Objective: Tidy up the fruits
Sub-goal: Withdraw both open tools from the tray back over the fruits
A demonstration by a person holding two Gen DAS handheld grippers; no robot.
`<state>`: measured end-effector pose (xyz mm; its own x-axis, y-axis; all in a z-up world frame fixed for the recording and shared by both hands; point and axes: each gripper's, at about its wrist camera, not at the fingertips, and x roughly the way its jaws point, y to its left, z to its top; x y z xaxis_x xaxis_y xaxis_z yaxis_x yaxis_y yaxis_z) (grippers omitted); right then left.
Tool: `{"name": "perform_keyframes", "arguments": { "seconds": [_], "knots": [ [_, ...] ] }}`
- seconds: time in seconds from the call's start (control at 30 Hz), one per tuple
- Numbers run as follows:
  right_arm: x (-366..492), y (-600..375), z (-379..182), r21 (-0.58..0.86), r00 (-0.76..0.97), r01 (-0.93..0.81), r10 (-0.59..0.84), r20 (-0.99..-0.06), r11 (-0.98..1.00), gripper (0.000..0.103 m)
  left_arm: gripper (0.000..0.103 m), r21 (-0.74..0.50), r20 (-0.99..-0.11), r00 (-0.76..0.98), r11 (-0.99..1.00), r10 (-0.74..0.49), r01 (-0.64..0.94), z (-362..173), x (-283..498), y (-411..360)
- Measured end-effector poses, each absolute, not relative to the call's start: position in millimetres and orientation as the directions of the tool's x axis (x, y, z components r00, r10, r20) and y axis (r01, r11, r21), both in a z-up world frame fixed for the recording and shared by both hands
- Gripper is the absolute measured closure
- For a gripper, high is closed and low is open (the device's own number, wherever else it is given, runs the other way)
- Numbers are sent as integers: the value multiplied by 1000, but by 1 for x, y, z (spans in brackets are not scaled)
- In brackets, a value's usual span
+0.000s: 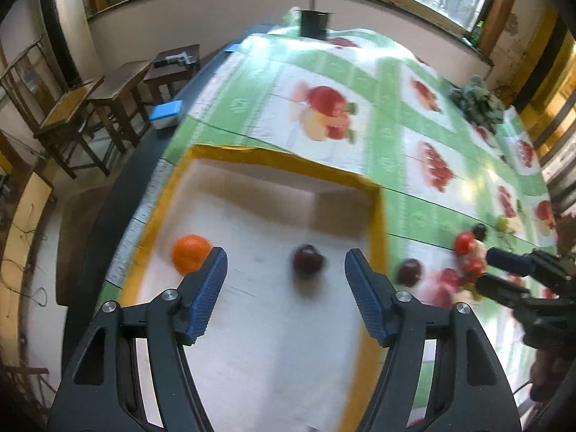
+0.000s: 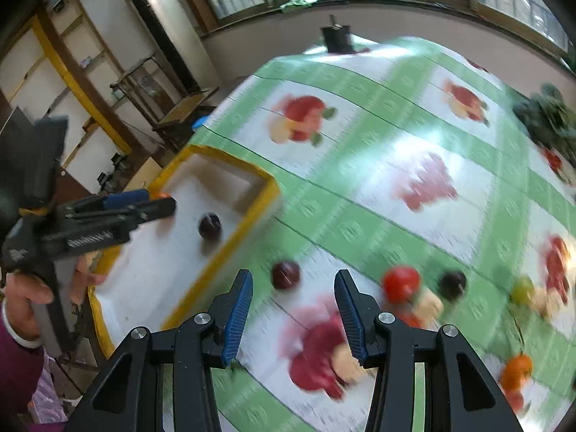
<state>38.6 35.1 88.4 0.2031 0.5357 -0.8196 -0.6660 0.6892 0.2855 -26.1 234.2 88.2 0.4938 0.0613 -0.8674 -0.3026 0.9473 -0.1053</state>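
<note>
Hovering above the white tray (image 1: pixel 259 165) w/ yellow rim, the left gripper (image 1: pixel 286 270) has its jaws spread wide and nothing between them. Inside the tray: an orange (image 1: pixel 190 253) near the left wall, partly behind the left blue pad, and a dark plum (image 1: pixel 307 260) approx. centred between the pads, lying on the tray floor, not gripped. The right wrist view shows the same tray (image 2: pixel 268 189) at the table's left edge, same plum (image 2: pixel 210 226) inside, left gripper (image 2: pixel 158 203) reaching in from the left, held by a hand (image 2: pixel 25 288). The right gripper (image 2: pixel 293 288) is over the fruit-print green tablecloth (image 2: pixel 360 198), just right of the tray; jaws wide apart, holding nothing. A second dark plum (image 2: pixel 285 274) lies on the cloth just outside the tray's right wall, ahead of and between the right pads, slightly toward the left one; no contact visible. Further right on the cloth: a red fruit (image 2: pixel 401 282), type unclear due to blur, then a third dark plum (image 2: pixel 451 284), a green fruit (image 2: pixel 522 289), and, nearer the camera at far right, another orange (image 2: pixel 516 370). In the left wrist view the right gripper (image 1: pixel 486 270) enters from the right edge, near the red fruit (image 1: pixel 464 243); the outside plum (image 1: pixel 408 271) sits beside the tray wall. A dark pot (image 2: pixel 336 37) stands at the far table end; dark leafy greens (image 2: pixel 547 115) at far right.
</note>
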Motion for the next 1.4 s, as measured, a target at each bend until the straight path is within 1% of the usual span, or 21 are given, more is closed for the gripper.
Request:
{"name": "perform_keyframes", "arguments": {
  "seconds": [0.27,0.57,0.73,0.93,1.23,1.4],
  "knots": [
    [26,-19,78,280,211,-620,499,-841,733,57,35,-127,-868,496,974,-17,-188,99,-20,167],
    [10,-78,70,274,220,-572,467,-856,773,57,35,-134,-879,472,985,-68,-107,90,-19,103],
    [1,-112,68,263,228,-547,443,-867,795,57,35,-142,-888,451,986,-87,-89,83,-18,81],
    [-4,-140,66,257,244,-510,425,-872,821,57,35,-112,-897,434,993,-85,-37,78,-20,50],
    [-10,-180,67,260,287,-432,405,-868,864,57,35,-105,-907,407,994,-108,30,65,-23,25],
    [-14,-188,67,250,294,-418,390,-873,873,57,35,-97,-912,396,994,-109,48,60,-23,18]
  ]
}}
